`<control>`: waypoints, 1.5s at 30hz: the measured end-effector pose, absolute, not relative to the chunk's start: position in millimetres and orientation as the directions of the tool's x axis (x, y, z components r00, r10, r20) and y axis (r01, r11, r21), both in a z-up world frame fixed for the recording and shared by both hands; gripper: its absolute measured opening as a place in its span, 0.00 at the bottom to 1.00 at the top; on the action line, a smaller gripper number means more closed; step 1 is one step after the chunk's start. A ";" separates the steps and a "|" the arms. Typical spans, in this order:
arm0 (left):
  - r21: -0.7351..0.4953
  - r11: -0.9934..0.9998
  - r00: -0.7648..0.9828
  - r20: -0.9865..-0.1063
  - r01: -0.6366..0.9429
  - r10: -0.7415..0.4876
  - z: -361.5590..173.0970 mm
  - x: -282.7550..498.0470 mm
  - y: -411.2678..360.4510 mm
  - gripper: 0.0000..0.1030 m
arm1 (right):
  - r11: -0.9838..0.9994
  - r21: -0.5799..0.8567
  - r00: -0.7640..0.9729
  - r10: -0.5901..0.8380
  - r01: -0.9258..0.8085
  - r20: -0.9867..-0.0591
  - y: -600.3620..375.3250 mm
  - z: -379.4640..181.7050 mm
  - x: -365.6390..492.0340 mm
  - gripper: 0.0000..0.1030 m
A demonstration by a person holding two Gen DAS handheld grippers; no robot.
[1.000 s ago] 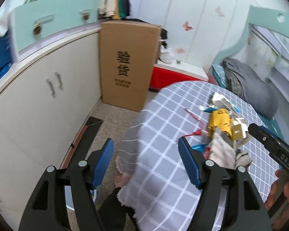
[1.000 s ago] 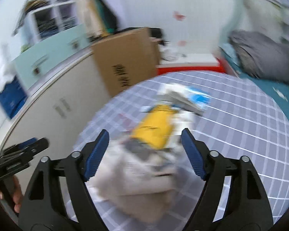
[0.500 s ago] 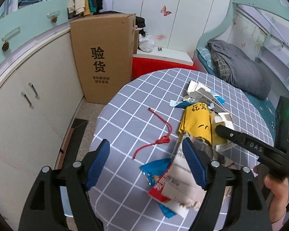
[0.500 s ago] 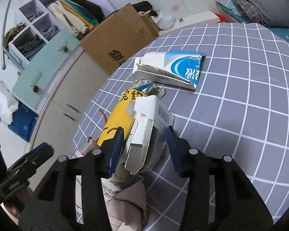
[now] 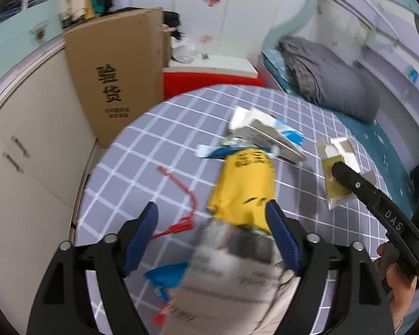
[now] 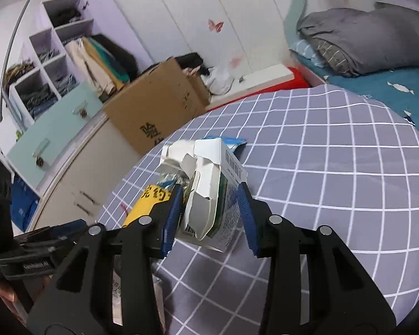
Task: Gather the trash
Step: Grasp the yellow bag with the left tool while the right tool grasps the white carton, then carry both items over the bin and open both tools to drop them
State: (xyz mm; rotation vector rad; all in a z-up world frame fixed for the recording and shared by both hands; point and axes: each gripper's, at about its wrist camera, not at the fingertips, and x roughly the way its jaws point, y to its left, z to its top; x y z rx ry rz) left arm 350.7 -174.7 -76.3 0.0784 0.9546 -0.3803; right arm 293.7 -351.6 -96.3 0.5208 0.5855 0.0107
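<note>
Above the round counter (image 6: 335,167) with its grey checked cloth, the right gripper (image 6: 209,209) pinches a torn white-and-green cardboard carton (image 6: 209,195), seemingly to carry it off, while the left gripper (image 5: 212,240) hangs wide open over a yellow plastic wrapper (image 5: 244,187).

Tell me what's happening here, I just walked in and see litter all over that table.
A person with a gripper in each hand is collecting trash from the checked tablecloth. The right gripper is shut on a torn white carton. The left gripper hangs open over the yellow wrapper, holding nothing; a red string lies beside it.
</note>
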 end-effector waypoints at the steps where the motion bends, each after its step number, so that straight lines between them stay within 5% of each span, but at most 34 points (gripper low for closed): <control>1: -0.090 0.926 0.509 -0.813 0.366 -0.281 -77.5 352.1 -182.5 0.82 | 0.869 0.474 0.841 0.149 0.139 -0.519 -353.0 -95.8 292.3 0.39; 16: 0.074 0.899 0.426 -0.895 0.433 -0.132 -114.5 381.4 -247.0 0.81 | 0.858 0.491 0.823 0.170 0.147 -0.542 -357.9 -108.2 294.0 0.39; 17: 0.083 0.900 0.430 -0.894 0.429 -0.123 -115.3 382.4 -247.6 0.69 | 0.859 0.491 0.820 0.173 0.145 -0.545 -357.1 -108.9 294.5 0.39; 23: 0.021 0.920 0.475 -0.861 0.390 -0.182 -97.0 383.2 -233.3 0.39 | 0.864 0.488 0.812 0.194 0.125 -0.551 -350.5 -110.2 296.4 0.39; 32: -0.053 0.945 0.577 -0.780 0.324 -0.241 -65.0 376.5 -205.5 0.22 | 0.866 0.490 0.810 0.213 0.103 -0.546 -345.9 -110.8 296.1 0.39; 45: -0.156 0.936 0.625 -0.707 0.316 -0.330 -30.5 344.3 -145.6 0.21 | 0.906 0.423 0.826 0.224 0.019 -0.517 -298.7 -68.2 286.4 0.39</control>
